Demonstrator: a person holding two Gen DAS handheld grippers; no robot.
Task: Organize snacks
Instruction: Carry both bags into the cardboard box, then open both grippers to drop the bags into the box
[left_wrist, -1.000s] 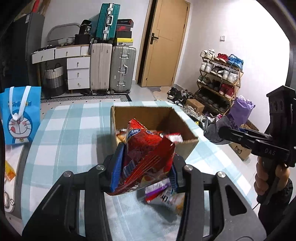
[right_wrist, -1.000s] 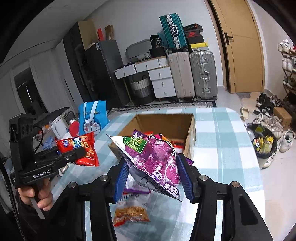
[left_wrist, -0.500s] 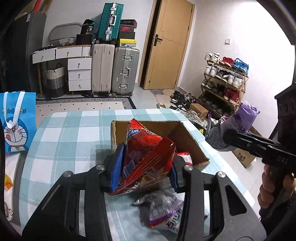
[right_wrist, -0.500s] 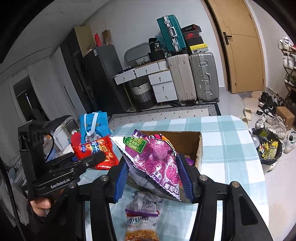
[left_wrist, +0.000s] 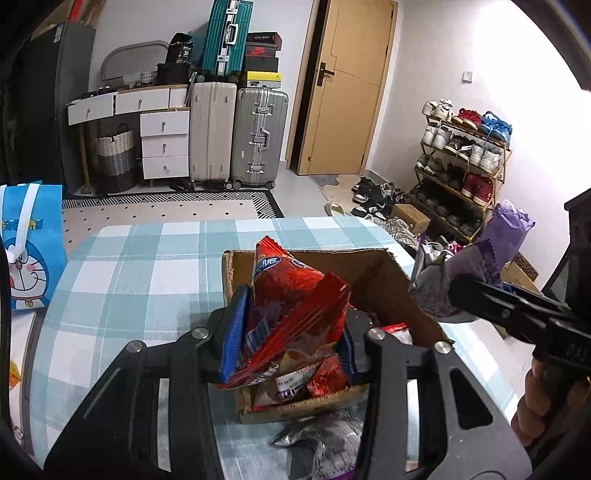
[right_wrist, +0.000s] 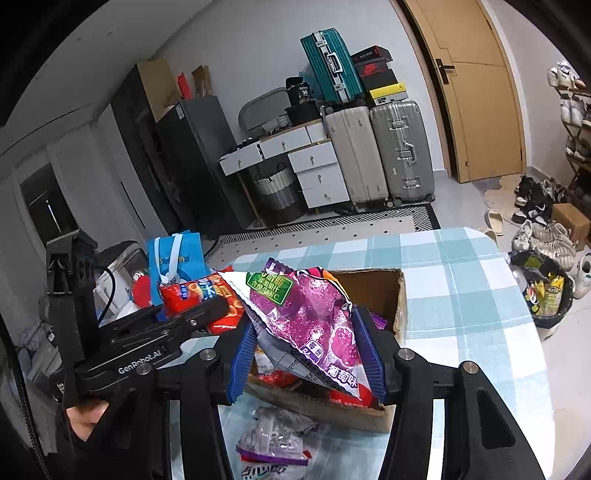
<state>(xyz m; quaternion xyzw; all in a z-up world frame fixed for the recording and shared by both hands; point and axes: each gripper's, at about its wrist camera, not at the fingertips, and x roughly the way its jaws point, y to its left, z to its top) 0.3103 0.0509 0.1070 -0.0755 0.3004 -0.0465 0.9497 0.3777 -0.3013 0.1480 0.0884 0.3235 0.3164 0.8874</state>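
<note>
My left gripper (left_wrist: 288, 332) is shut on a red snack bag (left_wrist: 295, 306) and holds it over the open cardboard box (left_wrist: 402, 280) on the checked table. My right gripper (right_wrist: 306, 354) is shut on a purple snack bag (right_wrist: 314, 314) and holds it over the same box (right_wrist: 397, 299). Each gripper shows in the other's view: the right one with its purple bag (left_wrist: 480, 273), the left one with its red bag (right_wrist: 199, 299). Several snack packs lie inside the box. A grey and purple pack (right_wrist: 273, 435) lies on the table in front of the box.
A blue Doraemon bag (left_wrist: 26, 243) stands at the table's left edge. The checked tablecloth (left_wrist: 140, 266) spreads left of and behind the box. Suitcases (left_wrist: 236, 129), drawers, a door and a shoe rack (left_wrist: 461, 158) stand beyond. A full bin (right_wrist: 543, 291) sits on the floor right.
Both grippers have moved forward with their bags, from in front of the box to over it. The loose pack on the table now lies nearer the bottom of both views.
</note>
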